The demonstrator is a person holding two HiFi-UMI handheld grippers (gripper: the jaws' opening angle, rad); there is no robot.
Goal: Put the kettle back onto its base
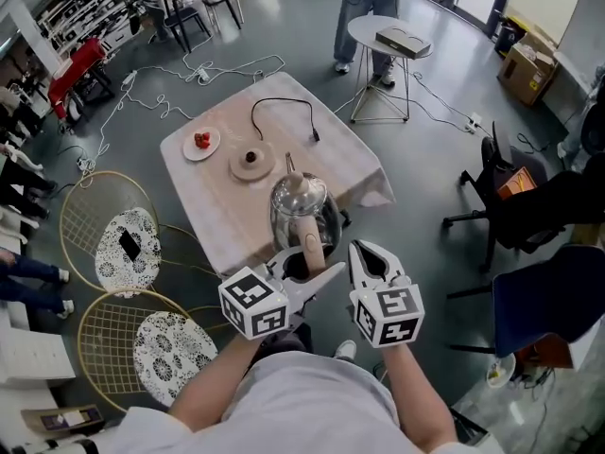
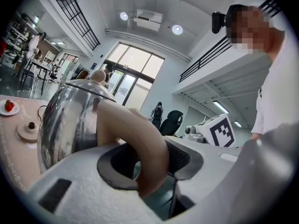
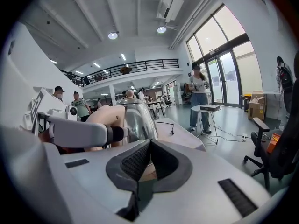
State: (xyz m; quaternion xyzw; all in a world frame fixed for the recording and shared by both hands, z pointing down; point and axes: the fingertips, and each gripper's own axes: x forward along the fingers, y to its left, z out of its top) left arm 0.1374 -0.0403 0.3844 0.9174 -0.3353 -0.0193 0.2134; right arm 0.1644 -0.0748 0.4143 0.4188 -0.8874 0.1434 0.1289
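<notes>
Kettle (image 1: 301,206) gripped by its handle (image 2: 140,143) in left claw (image 1: 304,268). Right claw (image 1: 369,258) just beside, closed, empty. Base (image 1: 251,162) well ahead of both, on tabletop (image 1: 340,159).

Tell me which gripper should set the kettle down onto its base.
Left. The left gripper is clamped on the kettle's handle, with the base ahead on the table. The right gripper is shut, holding nothing.
</notes>
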